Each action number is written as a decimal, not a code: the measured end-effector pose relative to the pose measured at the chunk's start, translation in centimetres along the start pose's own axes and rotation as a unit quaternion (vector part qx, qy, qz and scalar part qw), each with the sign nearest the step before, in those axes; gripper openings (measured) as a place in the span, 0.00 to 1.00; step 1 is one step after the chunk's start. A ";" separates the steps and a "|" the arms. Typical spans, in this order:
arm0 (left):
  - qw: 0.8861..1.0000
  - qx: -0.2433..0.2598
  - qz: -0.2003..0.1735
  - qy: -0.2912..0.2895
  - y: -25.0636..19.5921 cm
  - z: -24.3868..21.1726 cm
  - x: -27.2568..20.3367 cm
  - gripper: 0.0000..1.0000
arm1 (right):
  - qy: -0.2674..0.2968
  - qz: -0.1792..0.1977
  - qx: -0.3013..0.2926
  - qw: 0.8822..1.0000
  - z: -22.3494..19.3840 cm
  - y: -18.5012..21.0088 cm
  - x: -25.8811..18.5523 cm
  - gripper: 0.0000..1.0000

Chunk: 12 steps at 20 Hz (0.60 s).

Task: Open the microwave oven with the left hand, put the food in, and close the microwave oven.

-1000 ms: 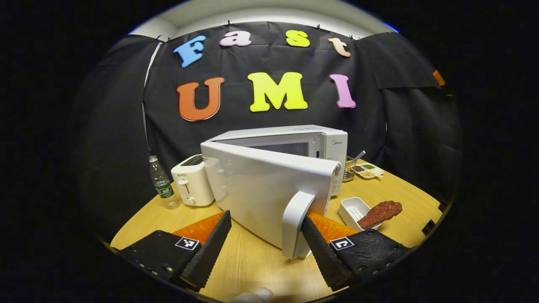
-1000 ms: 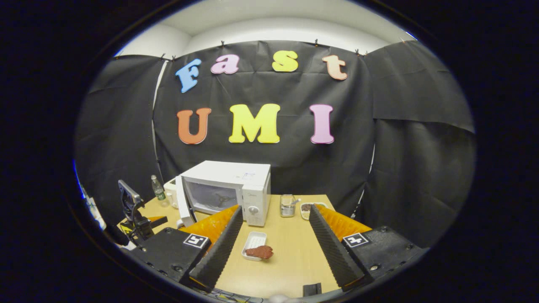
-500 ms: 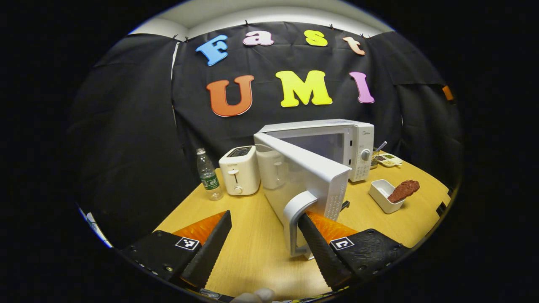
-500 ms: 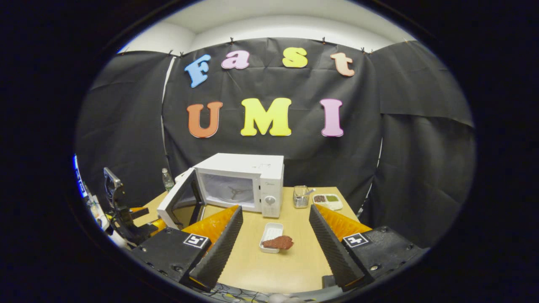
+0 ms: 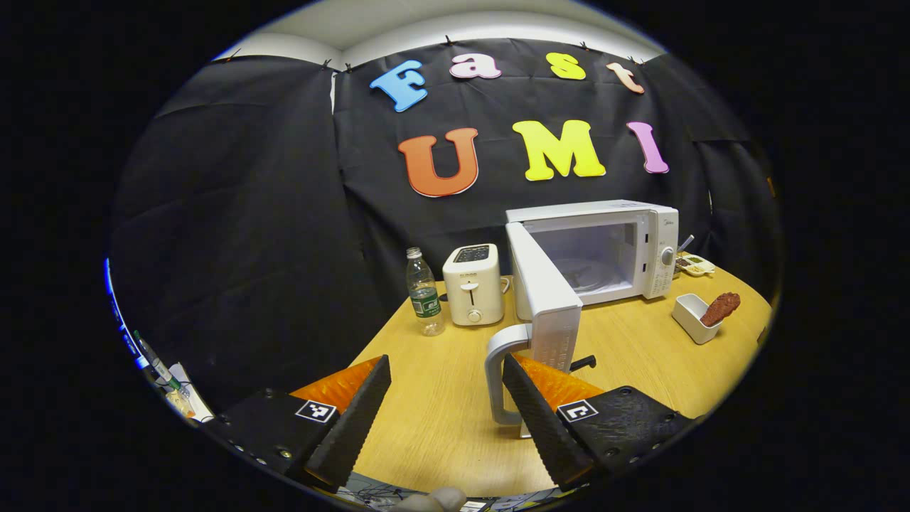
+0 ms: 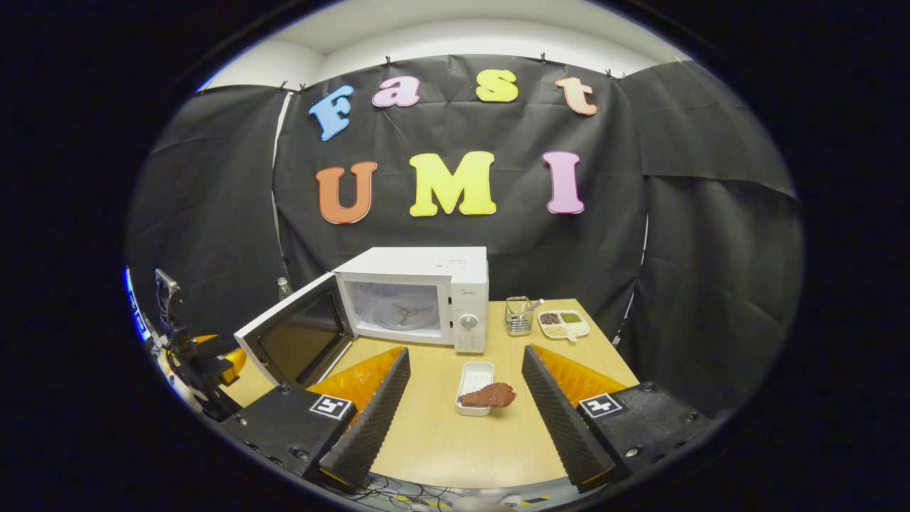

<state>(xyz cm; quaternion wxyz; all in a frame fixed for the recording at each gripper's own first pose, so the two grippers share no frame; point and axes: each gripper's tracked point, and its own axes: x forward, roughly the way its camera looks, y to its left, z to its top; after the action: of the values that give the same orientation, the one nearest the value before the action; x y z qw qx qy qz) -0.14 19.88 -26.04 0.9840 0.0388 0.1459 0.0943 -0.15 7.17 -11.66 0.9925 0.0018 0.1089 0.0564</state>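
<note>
The white microwave [image 5: 590, 249] stands at the back of the table with its door [image 5: 551, 306] swung wide open. The door's handle [image 5: 498, 377] sits just inside the right finger of my left gripper [image 5: 448, 419], which is open and not squeezing it. A brown piece of food [image 5: 719, 307] lies across a small white dish [image 5: 689, 316] to the right. From the right gripper view, the food [image 6: 487, 395] and dish [image 6: 475, 373] lie ahead between the spread fingers of my open right gripper [image 6: 466, 427]. The microwave [image 6: 419, 299] cavity and door [image 6: 295, 338] face me there.
A white toaster [image 5: 474, 284] and a water bottle [image 5: 425, 302] stand left of the microwave. A wire utensil holder [image 6: 519, 316] and a divided plate [image 6: 565, 323] sit at the back right. The wooden table [image 6: 462, 448] ends near my grippers.
The microwave door has swung from partly open to wide open, drawn by my left gripper at the handle. The right gripper has stayed open and shifted slightly toward the dish.
</note>
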 end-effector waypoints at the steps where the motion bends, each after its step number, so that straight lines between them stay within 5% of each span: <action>1: 1.000 -0.001 0.007 0.000 0.6 0.1 -0.5 0.97 | 0.001 0.001 0.001 1.000 -0.2 0.0 0.3 1.00; 2: 1.000 -0.004 0.006 -0.003 0.8 0.4 -0.9 0.97 | 0.002 0.002 0.002 1.000 -0.2 -0.1 0.5 0.91; 4: 1.000 -0.005 0.003 -0.010 0.4 1.1 -2.2 0.97 | 0.002 0.001 0.000 1.000 -0.4 -0.6 1.1 1.00; 6: 1.000 -0.007 -0.005 -0.014 -0.9 1.8 -3.3 0.97 | 0.015 -0.001 0.003 1.000 -1.6 -1.7 1.7 1.00; 7: 1.000 -0.011 -0.012 -0.019 -1.7 2.4 -4.0 0.97 | 0.020 -0.001 0.008 1.000 -2.3 -2.2 2.1 0.91; 8: 0.999 -0.014 -0.022 -0.023 -2.8 3.1 -4.7 0.97 | 0.028 -0.002 0.013 1.000 -3.0 -2.8 2.6 1.00; 10: 0.998 -0.018 -0.041 -0.036 -5.1 4.9 -5.9 0.97 | 0.040 0.002 0.020 0.999 -4.7 -4.0 3.8 1.00; 11: 0.997 -0.020 -0.053 -0.043 -6.4 6.0 -6.4 0.97 | 0.049 0.005 0.021 0.999 -5.8 -4.7 4.7 0.91; 12: 0.997 -0.020 -0.063 -0.048 -7.6 6.9 -6.9 0.97 | 0.061 0.007 0.025 0.998 -7.1 -5.3 5.5 1.00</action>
<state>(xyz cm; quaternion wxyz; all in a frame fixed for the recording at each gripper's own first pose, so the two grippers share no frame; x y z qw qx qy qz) -3.26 10.79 -18.30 0.9944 0.0143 0.0991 0.0331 4.27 2.49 -19.83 0.9832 0.0238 0.1702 0.0611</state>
